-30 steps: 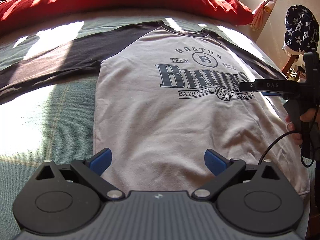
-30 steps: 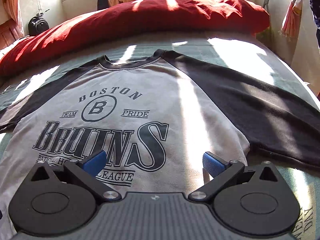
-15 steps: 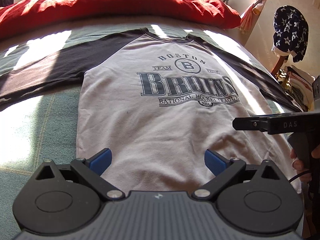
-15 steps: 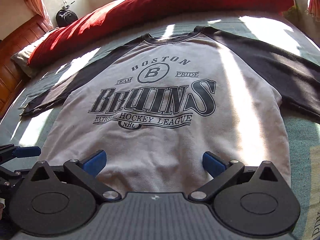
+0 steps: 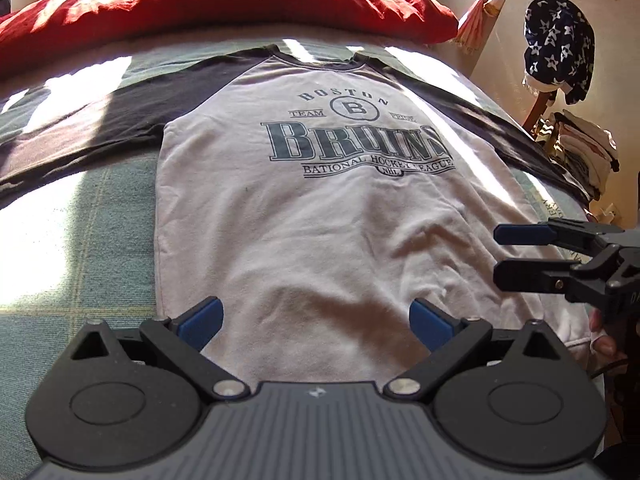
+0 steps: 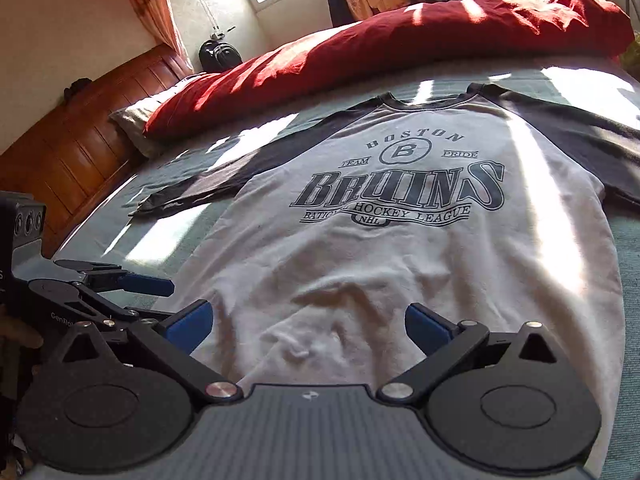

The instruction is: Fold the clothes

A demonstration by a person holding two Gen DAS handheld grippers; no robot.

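1. Jaws spread wide and holding nothing: in the left wrist view, the left gripper [image 5: 316, 316] hovers over the bottom hem of a sweatshirt [image 5: 320, 216]. The sweatshirt lies flat and face up on a bed [image 5: 80, 248], its pale body printed with a dark hockey logo, its dark sleeves [image 5: 80, 132] stretched out to either side. A red duvet [image 5: 224, 4] is bunched along the far end of the bed. At the right edge the right gripper [image 5: 500, 254] reaches in near the hem's right corner, its jaws parted with nothing between them. A stack of clothes [image 5: 584, 148] sits beyond the bed on the right.

2. In the right wrist view, the right gripper [image 6: 308, 322] also has its jaws wide apart and holding nothing, above the slightly rumpled hem of the sweatshirt [image 6: 400, 240]. The left gripper [image 6: 160, 304] shows at the lower left, near the hem's left corner. A wooden headboard [image 6: 80, 152] stands at the left.

3. Progress: no fold shows anywhere in the sweatshirt. Body and both sleeves lie spread out in a single layer, so all the folding remains. Both grippers look placed near the hem, though neither touches cloth.
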